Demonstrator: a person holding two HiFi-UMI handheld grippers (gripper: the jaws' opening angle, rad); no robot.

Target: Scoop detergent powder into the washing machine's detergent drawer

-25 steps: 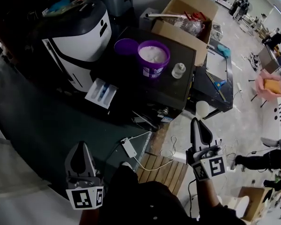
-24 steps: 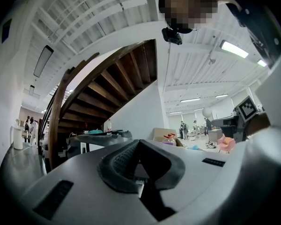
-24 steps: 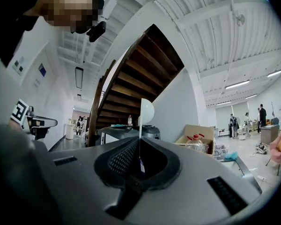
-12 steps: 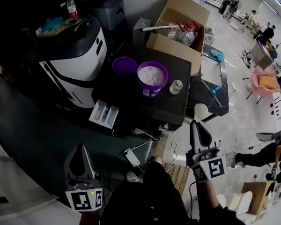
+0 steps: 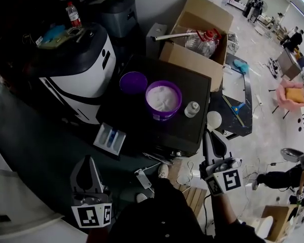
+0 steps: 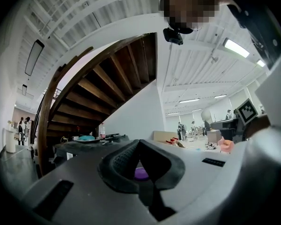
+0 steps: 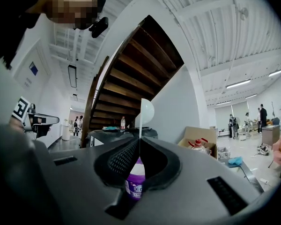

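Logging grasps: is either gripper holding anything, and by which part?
The right gripper grips a white spoon by its thin handle, bowl past the tips. The left gripper is shut on nothing.

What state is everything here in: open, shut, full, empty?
Detergent drawer: pulled open.
Purple tub: lid off, holds white powder.
Purple lid: lying beside the tub.
Left gripper: jaws shut, empty.
Right gripper: jaws shut on white spoon.

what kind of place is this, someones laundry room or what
Probably a big open workshop or lab hall, not a home: the washing machine stands near a cardboard box, a wooden staircase rises under a high ceiling with strip lights, and people stand far off.
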